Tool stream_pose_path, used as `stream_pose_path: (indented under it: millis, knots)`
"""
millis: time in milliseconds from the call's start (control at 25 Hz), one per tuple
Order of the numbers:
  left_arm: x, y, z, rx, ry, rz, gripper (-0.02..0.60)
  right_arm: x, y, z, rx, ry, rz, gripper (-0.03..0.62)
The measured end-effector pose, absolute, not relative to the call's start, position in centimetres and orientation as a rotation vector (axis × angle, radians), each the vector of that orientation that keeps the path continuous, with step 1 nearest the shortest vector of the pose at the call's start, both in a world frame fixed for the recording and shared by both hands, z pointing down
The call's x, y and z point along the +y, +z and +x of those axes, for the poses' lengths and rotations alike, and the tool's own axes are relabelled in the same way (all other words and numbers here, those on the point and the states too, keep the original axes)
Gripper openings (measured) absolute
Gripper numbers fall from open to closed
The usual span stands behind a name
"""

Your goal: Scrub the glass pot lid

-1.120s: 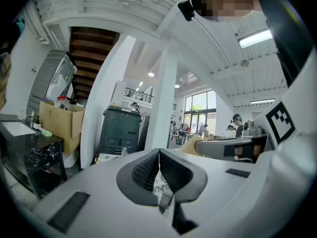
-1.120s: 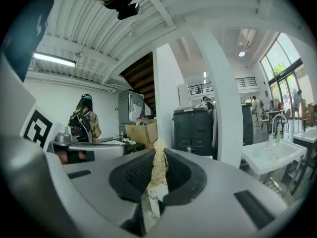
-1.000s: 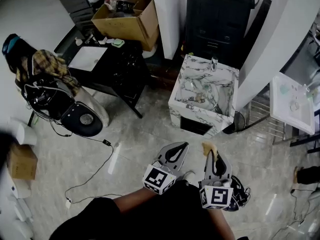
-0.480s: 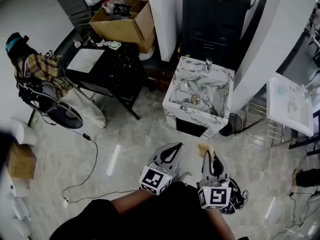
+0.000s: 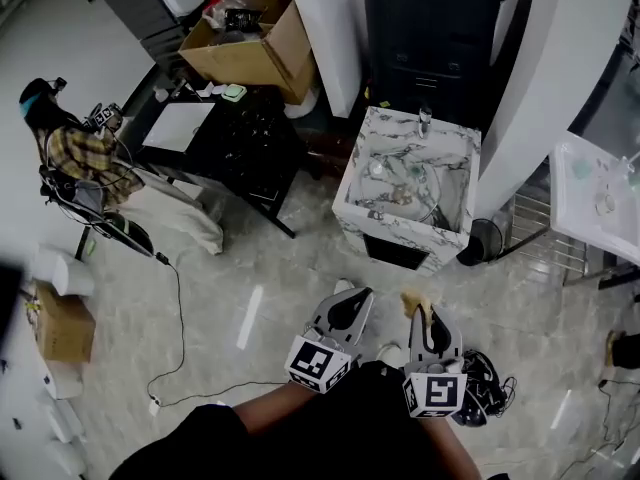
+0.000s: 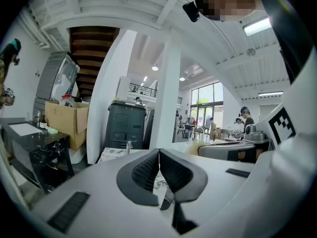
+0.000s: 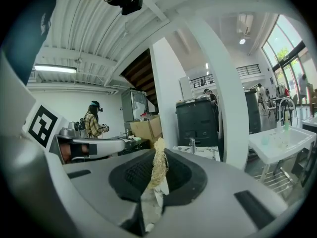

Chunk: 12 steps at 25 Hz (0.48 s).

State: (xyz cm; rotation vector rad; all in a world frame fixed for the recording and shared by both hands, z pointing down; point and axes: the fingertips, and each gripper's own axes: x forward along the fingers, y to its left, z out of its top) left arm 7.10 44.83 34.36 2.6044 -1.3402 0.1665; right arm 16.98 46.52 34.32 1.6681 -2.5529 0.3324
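Left gripper: jaws pressed together, nothing btwn them. Right gripper: jaws clamped on a straw-coloured fibrous scrubber, its frayed tip sticking up past the jaw ends. Both sit low & close in front of the person, side by side, just apart, pointing fwd over the pale tiled floor.

Ahead, well apart from both, stands a marble-pattern sink w/ a tap at its far edge. The glass pot lid appears to lie in the basin, but it's too small to be sure.

Behind the sink: black cabinet, w/ white pillars either side. Left of the sink: black table w/ a white sheet on it, cardboard box at its far end. Far left: another person in a plaid shirt. A black cable trails over the floor on the left. White table at the right edge.
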Motion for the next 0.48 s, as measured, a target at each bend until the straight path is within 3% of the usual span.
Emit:
stream_pose_path:
  millis: [480]
  knots:
    - [34.7, 36.7, 4.8, -1.176, 0.177, 2.636, 0.017, 37.0, 36.1, 12.8, -2.457, 0.337, 1.638, 0.061]
